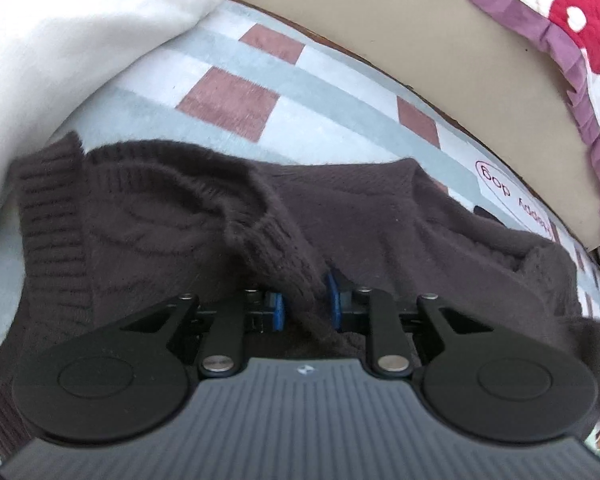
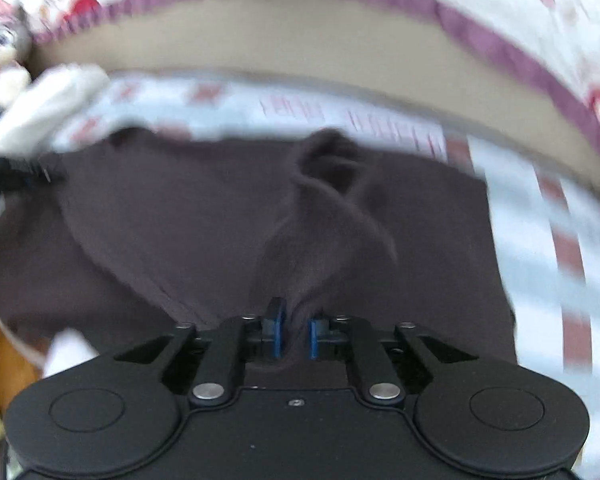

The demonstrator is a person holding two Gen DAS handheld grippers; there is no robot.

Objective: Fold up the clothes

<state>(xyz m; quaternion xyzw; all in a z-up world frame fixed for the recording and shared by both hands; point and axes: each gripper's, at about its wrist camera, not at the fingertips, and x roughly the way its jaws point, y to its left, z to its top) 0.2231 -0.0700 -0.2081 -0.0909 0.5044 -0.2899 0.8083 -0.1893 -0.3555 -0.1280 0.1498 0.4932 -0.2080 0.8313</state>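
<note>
I see a dark brown knitted wool sweater (image 1: 380,216) — fuzzy, matt, ribbed at its edges — on a soft checked cloth bedsheet (image 1: 236,100). The left gripper (image 1: 304,300) is matt black plastic with shiny metal pins; a smooth white cloth (image 1: 80,28) lies beside.

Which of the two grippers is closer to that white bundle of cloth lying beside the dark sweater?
Left. The left gripper grips the sweater close beside the white bundle; the right gripper pinches a fold farther off.
</note>
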